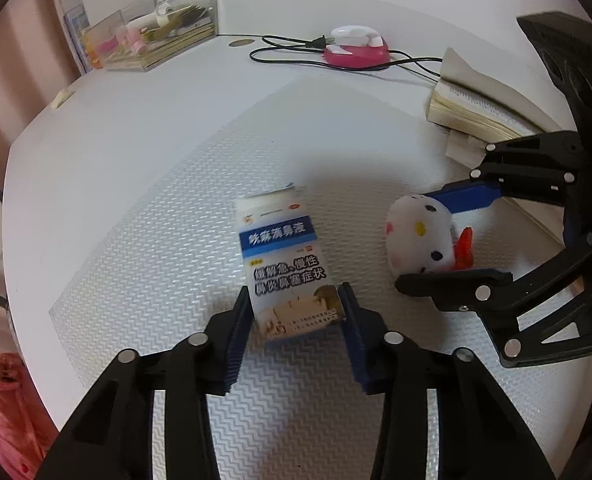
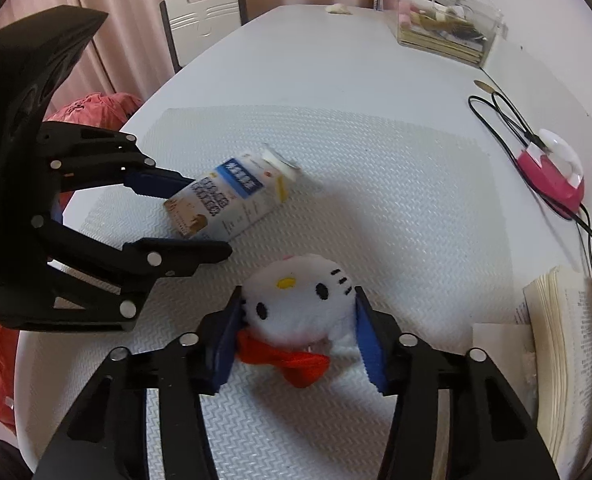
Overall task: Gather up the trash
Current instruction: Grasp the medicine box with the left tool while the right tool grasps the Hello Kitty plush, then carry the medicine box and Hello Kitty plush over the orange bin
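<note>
box point(image 1: 285, 264) lies flat on the ribbed mat point(image 1: 155, 240), its near end between the blue pads of the left gripper point(image 1: 296, 320). both pads press on its sides, so that gripper is closed on the box. its face is white and blue with chinese print; a blue band across the upper part carries large white characters, and lower down there are two more lines of bold characters over a beige picture. the small print is too blurred to read. one end flap of the box stands open, seen from the right wrist.

just beside it on the mat lies a white plush cat point(image 2: 296, 300) with a yellow nose, black eyes and whiskers and a red bow. the right gripper point(image 2: 300, 336) has its pads against the plush's two sides, closed on it at about half width.

around the mat, on the white table point(image 1: 115, 120): an open book point(image 2: 564, 340) with fine printed lines, a pink and white gadget point(image 1: 356, 50) with a black cord, and a clear organiser point(image 1: 151, 32).
</note>
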The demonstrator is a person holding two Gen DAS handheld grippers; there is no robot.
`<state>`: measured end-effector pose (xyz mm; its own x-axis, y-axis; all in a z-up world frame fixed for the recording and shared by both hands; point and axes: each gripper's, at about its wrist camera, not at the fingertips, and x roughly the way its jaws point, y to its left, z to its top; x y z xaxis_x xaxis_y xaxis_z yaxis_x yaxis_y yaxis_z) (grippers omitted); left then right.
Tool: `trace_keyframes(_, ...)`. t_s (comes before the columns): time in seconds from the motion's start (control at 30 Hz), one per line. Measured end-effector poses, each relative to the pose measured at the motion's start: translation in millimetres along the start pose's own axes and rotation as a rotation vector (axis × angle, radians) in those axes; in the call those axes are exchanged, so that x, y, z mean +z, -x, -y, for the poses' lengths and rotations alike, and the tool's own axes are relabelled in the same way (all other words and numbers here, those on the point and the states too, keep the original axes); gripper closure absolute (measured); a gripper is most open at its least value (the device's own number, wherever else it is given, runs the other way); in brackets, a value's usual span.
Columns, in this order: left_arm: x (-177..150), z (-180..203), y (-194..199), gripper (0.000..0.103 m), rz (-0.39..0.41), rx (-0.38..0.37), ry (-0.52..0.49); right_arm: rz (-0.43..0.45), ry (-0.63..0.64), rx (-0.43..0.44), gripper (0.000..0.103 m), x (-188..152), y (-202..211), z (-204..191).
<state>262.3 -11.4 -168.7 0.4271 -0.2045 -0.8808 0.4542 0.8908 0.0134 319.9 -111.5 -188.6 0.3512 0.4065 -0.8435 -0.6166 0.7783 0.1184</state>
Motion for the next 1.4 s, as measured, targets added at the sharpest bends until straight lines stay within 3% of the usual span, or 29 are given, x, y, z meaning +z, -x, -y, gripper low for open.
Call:
trace_keyframes(0.5,-33,7,60,0.06,-0.011,-0.032,0.014,0.019,-0.024,0.119,0.055,-14,61,-13)
trace_keyframes(0.83,-80,32,119,0.06,-0.011,-0.025,0.072,0.022,0.022,0.203,0.055,-39,114,-51)
trace_keyframes(1.13,-126,55,178,0.06,0.004,0.045,0.137,0.027,0.09,0.303,0.055,-56,154,-97)
trace_keyframes(1.4,-165,59,215,0.06,0.018,0.121,0.234,0.028,0.182,0.361,0.055,-56,164,-145)
